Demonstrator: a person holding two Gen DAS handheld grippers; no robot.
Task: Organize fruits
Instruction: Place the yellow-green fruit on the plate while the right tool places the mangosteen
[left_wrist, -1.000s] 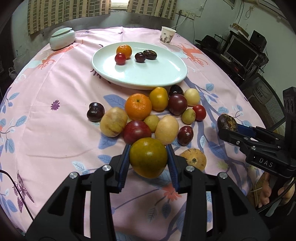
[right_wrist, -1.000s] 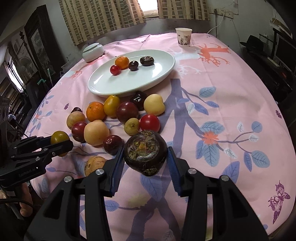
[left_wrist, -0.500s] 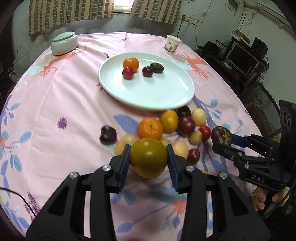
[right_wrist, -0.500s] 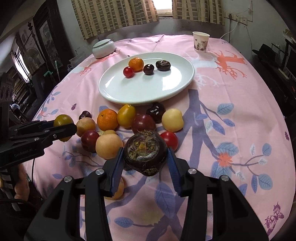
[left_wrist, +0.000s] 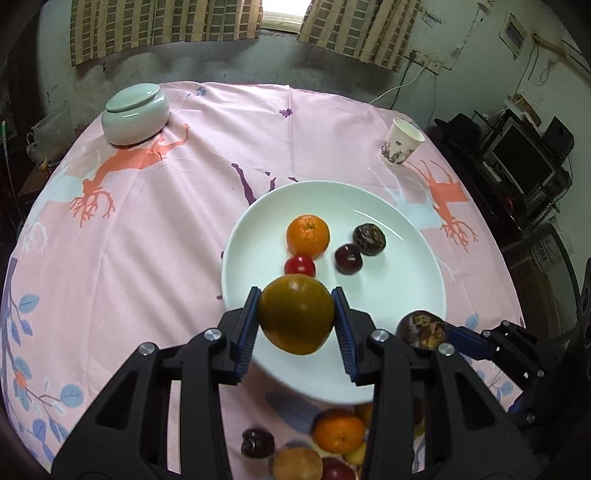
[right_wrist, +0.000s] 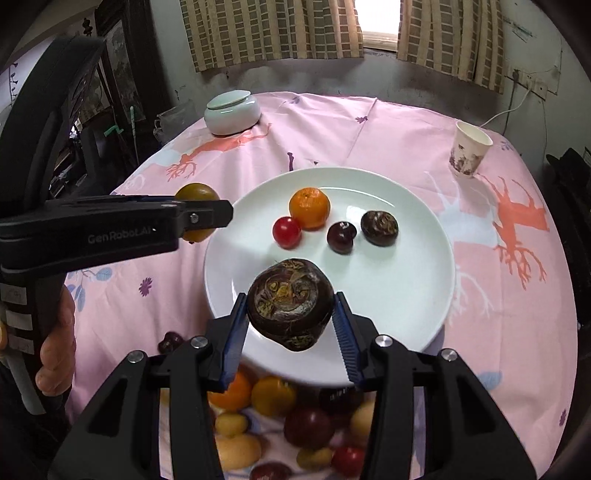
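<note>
My left gripper (left_wrist: 296, 320) is shut on a green-orange citrus fruit (left_wrist: 295, 314) and holds it above the near left rim of the white plate (left_wrist: 402, 291). My right gripper (right_wrist: 290, 316) is shut on a dark brown wrinkled fruit (right_wrist: 290, 303) above the plate's near part (right_wrist: 402, 295). On the plate lie an orange (left_wrist: 307, 236), a red cherry tomato (left_wrist: 300, 265), a dark plum (left_wrist: 348, 258) and another dark brown fruit (left_wrist: 369, 239). Several loose fruits (right_wrist: 280, 421) lie on the cloth in front of the plate, partly hidden by my fingers.
The round table has a pink patterned cloth (left_wrist: 147, 229). A pale lidded ceramic jar (left_wrist: 135, 112) stands at the far left, a paper cup (left_wrist: 402, 147) at the far right. Dark furniture and electronics (left_wrist: 524, 155) stand beyond the table's right edge.
Both grippers have moved forward from above the fruit pile to above the plate, each still holding its fruit. The loose fruits now lie below and behind the fingertips.
</note>
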